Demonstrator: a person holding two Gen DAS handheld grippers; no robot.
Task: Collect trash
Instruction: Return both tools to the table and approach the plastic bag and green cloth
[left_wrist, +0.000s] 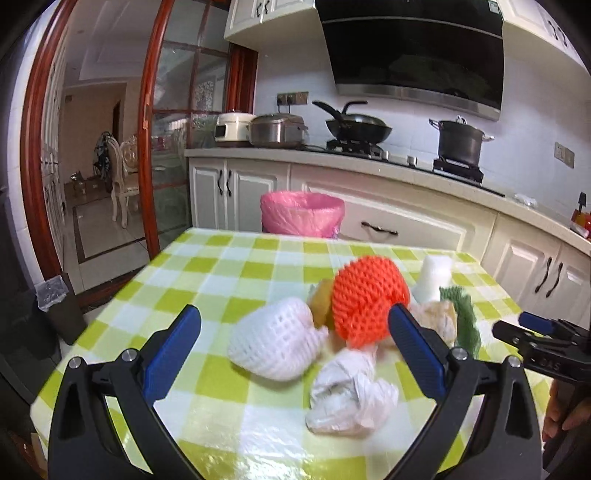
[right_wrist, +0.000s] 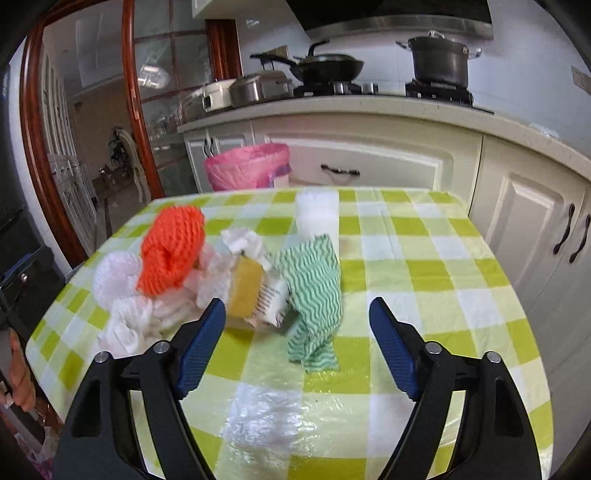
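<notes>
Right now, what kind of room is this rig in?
A home kitchen, almost certainly. A black wok and a dark lidded stockpot sit on a gas hob under a black range hood, with white cabinets below. The trash pile lies on a green-and-white checked tablecloth.

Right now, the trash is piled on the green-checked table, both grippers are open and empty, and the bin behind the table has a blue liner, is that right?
Almost. The bin has a pink liner, not a blue one, as both wrist views show. The rest stands: the trash pile lies on the green-checked table, and the left gripper and right gripper are open and empty.
</notes>
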